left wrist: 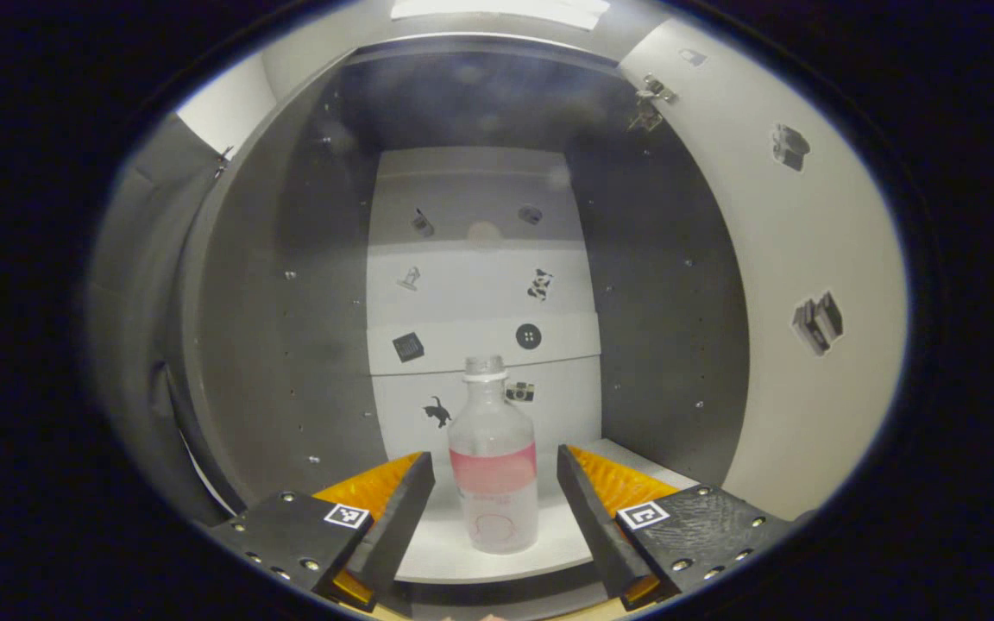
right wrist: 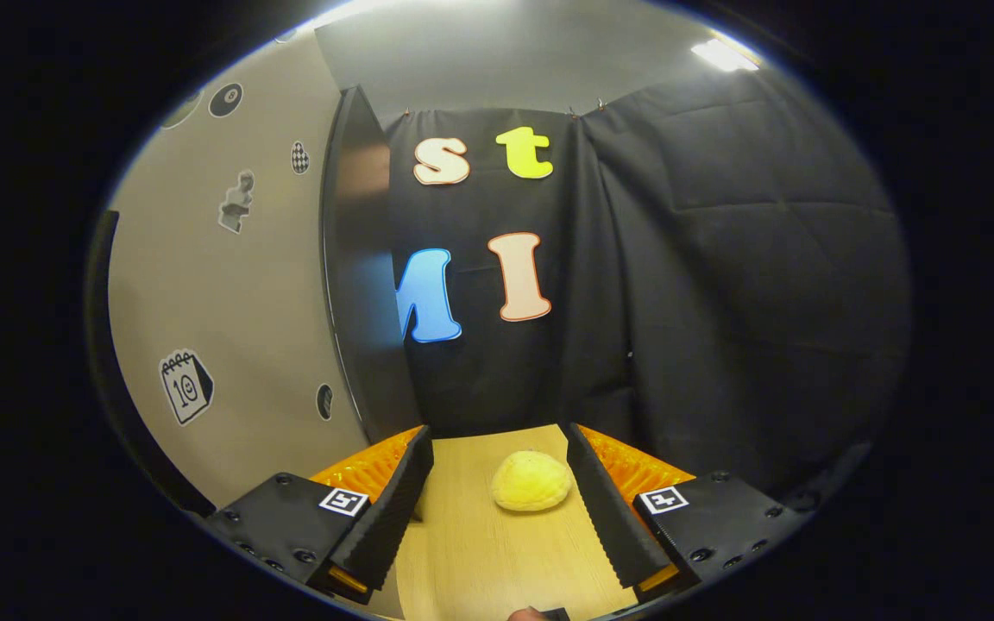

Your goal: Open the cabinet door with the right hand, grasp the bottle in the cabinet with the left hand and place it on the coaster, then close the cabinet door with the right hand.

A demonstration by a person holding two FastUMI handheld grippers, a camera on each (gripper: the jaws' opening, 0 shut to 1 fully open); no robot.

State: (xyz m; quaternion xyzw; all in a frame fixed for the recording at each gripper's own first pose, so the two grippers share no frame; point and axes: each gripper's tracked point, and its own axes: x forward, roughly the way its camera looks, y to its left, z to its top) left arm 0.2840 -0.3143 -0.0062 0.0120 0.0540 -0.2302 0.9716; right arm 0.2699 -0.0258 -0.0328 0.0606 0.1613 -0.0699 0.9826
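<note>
Currently, as I read my two gripper views:

Left gripper view: I look straight into the open cabinet (left wrist: pixel 307 285), dark side walls, pale back panel dotted with small stickers.
Bottle: a translucent plastic bottle (left wrist: pixel 493 457) with a pink label band stands upright on the white cabinet shelf (left wrist: pixel 454 552), near its front edge.
Cabinet door: swung open at the right of that view, its pale inner face (left wrist: pixel 808 259) carrying stickers and a hinge near the top.
Left gripper (left wrist: pixel 495 517): level, aimed at the bottle, jaws wide apart; the bottle sits between the fingers, untouched as far as I can tell.
Right gripper view: the door's pale face (right wrist: pixel 229 302) at left, wooden tabletop (right wrist: pixel 480 561) below.
Coaster: a yellow rounded coaster (right wrist: pixel 531 480) lies on the table.
Right gripper (right wrist: pixel 497 500): jaws wide apart, holding nothing, coaster ahead between the fingers.
</note>
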